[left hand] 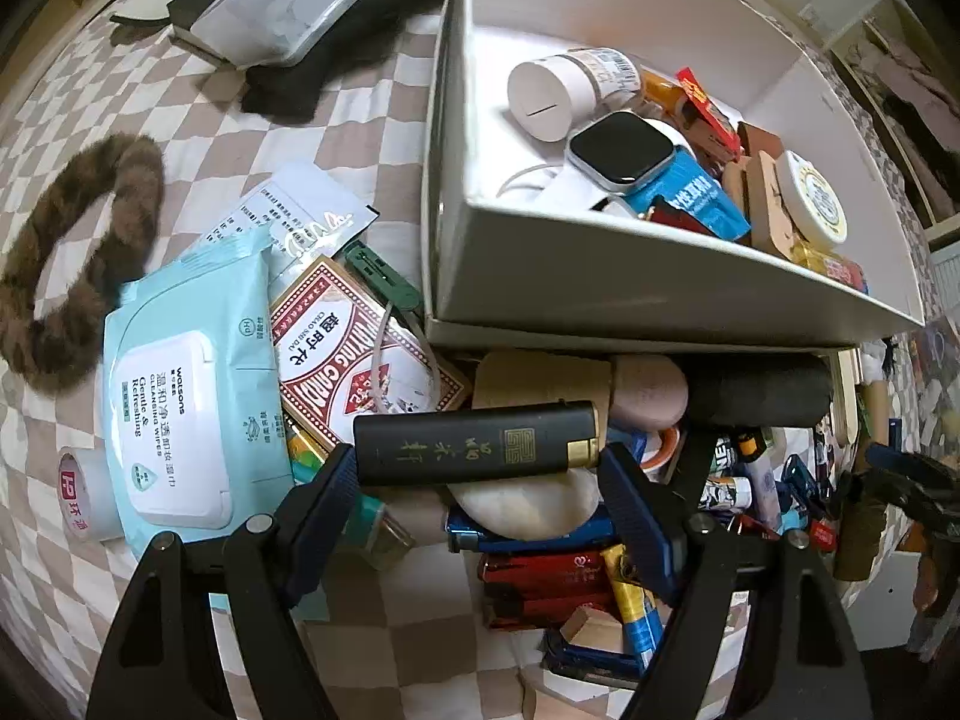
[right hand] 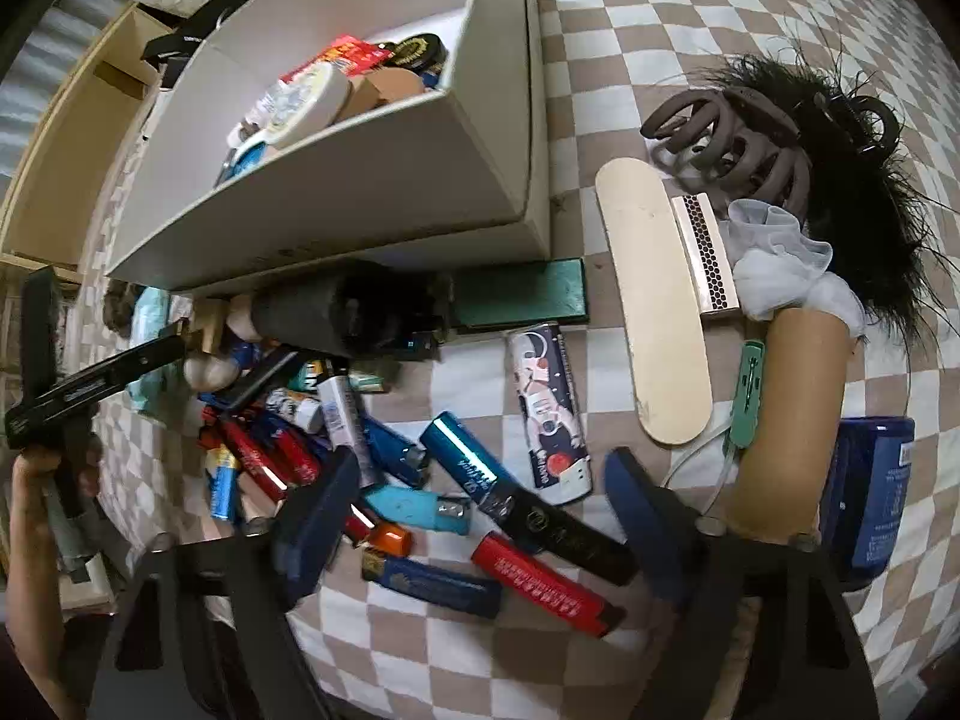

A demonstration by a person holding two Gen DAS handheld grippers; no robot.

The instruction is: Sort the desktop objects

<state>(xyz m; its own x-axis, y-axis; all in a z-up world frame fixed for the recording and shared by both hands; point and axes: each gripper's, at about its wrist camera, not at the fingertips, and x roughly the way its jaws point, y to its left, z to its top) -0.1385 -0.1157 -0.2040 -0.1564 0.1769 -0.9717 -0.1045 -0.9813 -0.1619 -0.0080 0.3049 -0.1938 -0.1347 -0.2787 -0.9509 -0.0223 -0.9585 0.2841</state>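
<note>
Left gripper (left hand: 477, 480): one black lighter (left hand: 474, 441) is clamped between its two fingers (left hand: 327, 495), long axis crosswise from finger to finger, gold cap end at the right finger. It is held above the clutter, just short of the near wall of the white box (left hand: 600, 276), which lies ahead of the fingertips.

Inside the box: one smartwatch (left hand: 621, 150), one white bottle (left hand: 549, 96), one round cream tin (left hand: 813, 198), and other small packets I cannot count.

To the left of the left fingers: one pack of wet wipes (left hand: 180, 384), one box of playing cards (left hand: 354, 360), one furry brown scrunchie (left hand: 72, 252).

Right gripper (right hand: 474, 480): fingers spread apart, nothing between them. They hover over a loose pile of lighters (right hand: 420, 504) on the checked cloth (right hand: 660, 30); roughly a dozen, exact count obscured, lying at mixed angles. Beyond the right finger: one pale oval board (right hand: 657, 312), one matchbox (right hand: 705, 252), one brown hair claw (right hand: 738, 138).
</note>
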